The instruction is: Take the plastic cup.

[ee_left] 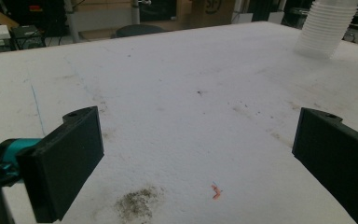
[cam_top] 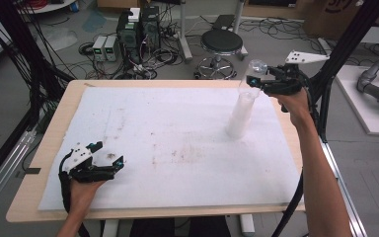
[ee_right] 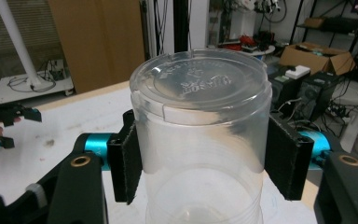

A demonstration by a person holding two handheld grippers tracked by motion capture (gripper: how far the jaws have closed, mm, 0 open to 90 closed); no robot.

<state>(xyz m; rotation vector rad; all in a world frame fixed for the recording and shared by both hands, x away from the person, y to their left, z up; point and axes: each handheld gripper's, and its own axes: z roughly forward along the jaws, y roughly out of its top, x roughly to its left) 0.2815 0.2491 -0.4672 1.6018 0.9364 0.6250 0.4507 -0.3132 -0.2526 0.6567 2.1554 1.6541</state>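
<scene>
A tall stack of white plastic cups (cam_top: 239, 117) stands upside down at the back right of the white mat (cam_top: 177, 128). My right gripper (cam_top: 254, 80) is at the top of the stack, shut on a clear upside-down cup (cam_top: 257, 65). In the right gripper view the clear cup (ee_right: 200, 112) sits between the two black pads (ee_right: 129, 161), which press on its sides. My left gripper (cam_top: 108, 153) rests open near the front left corner of the mat. Its jaws (ee_left: 198, 154) stand wide apart with nothing between them, and the stack (ee_left: 326, 28) shows far off at the upper right.
The mat carries a dark smudge (ee_left: 137, 203) and a small orange scrap (ee_left: 216, 191) by the left gripper. Beyond the table's far edge are a black stool (cam_top: 221, 42), computer boxes (cam_top: 138, 29) and floor cables. A black frame post (cam_top: 348, 44) rises at the right.
</scene>
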